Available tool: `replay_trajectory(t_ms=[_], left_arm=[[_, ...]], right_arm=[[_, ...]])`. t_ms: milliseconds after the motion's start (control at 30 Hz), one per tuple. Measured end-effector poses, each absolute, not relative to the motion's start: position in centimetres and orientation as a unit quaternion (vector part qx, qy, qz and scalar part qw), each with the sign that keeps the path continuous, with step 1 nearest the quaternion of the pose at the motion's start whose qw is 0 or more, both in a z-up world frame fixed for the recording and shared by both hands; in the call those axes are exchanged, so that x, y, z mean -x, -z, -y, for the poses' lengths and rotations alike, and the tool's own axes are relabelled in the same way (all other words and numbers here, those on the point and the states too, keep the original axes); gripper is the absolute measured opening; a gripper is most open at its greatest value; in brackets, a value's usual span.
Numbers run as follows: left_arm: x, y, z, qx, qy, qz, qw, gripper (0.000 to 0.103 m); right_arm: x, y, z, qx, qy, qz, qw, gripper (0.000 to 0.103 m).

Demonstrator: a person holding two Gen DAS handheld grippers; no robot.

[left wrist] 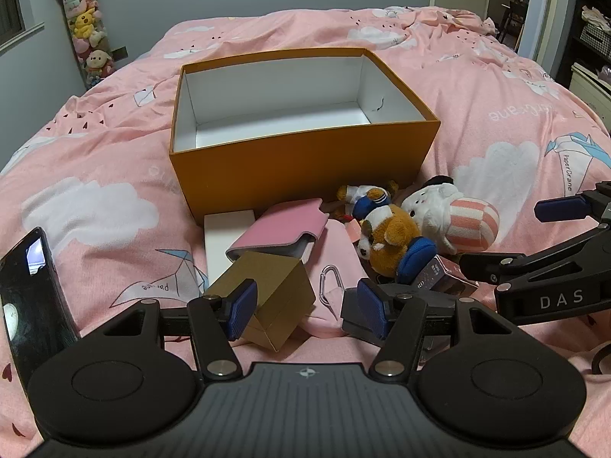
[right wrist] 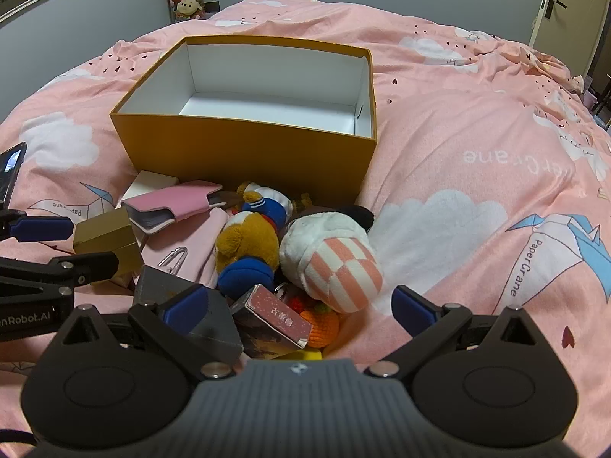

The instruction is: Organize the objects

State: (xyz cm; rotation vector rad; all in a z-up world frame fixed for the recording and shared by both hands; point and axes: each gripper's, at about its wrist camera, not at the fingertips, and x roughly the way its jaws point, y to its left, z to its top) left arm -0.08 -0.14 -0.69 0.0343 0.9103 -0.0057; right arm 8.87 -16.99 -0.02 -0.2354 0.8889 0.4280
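An open orange box with a white, empty inside stands on the pink bed. In front of it lies a pile: a gold box, a pink wallet, a brown plush bear, a white plush with a striped end, a dark red card box and a grey box. My left gripper is open around the gold box's right part. My right gripper is open over the card box and the plush.
A black phone stands at the left of the bed. A silver carabiner lies on pink cloth in the pile. A white flat box lies under the wallet. A tube of plush toys stands by the far wall.
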Motion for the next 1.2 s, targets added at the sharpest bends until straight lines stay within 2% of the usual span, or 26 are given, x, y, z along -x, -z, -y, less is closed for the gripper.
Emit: replay_trajectory(t_ms=[667, 733, 800, 833, 867, 967, 1133, 1200], left_arm=[[0.2, 0.4, -0.3, -0.008, 0.011, -0.435, 0.900, 0.071], [0.2, 0.2, -0.4, -0.004, 0.015, -0.435, 0.900, 0.070], [-0.1, -0.1, -0.3, -0.007, 0.023, -0.437, 0.899, 0.064], [-0.3, -0.3, -0.2, -0.008, 0.030, -0.435, 0.900, 0.062], [-0.5, -0.6, -0.1, -0.008, 0.042, -0.434, 0.900, 0.061], [-2.0, -1.0, -0.3, 0.021, 0.080, -0.454, 0.887, 0.060], [-5.6, -0.5, 0.7, 0.034, 0.117, -0.490, 0.863, 0.060], [-7.4, 0.1, 1.3, 0.034, 0.122, -0.502, 0.856, 0.061]], right_arm=[[-9.0, -0.1, 17.0, 0.110, -0.211, -0.433, 0.870, 0.102], [-9.0, -0.2, 17.0, 0.108, -0.215, -0.432, 0.869, 0.102], [-9.2, -0.2, 17.1, 0.102, -0.221, -0.435, 0.867, 0.100], [-9.4, -0.2, 17.2, 0.097, -0.224, -0.438, 0.865, 0.096], [-9.6, -0.2, 17.3, 0.094, -0.226, -0.441, 0.864, 0.087], [-10.8, -0.3, 17.5, 0.095, -0.230, -0.455, 0.855, 0.070], [-13.4, 0.1, 17.6, 0.129, -0.249, -0.464, 0.840, 0.057], [-14.9, 0.6, 17.6, 0.140, -0.258, -0.476, 0.829, 0.055]])
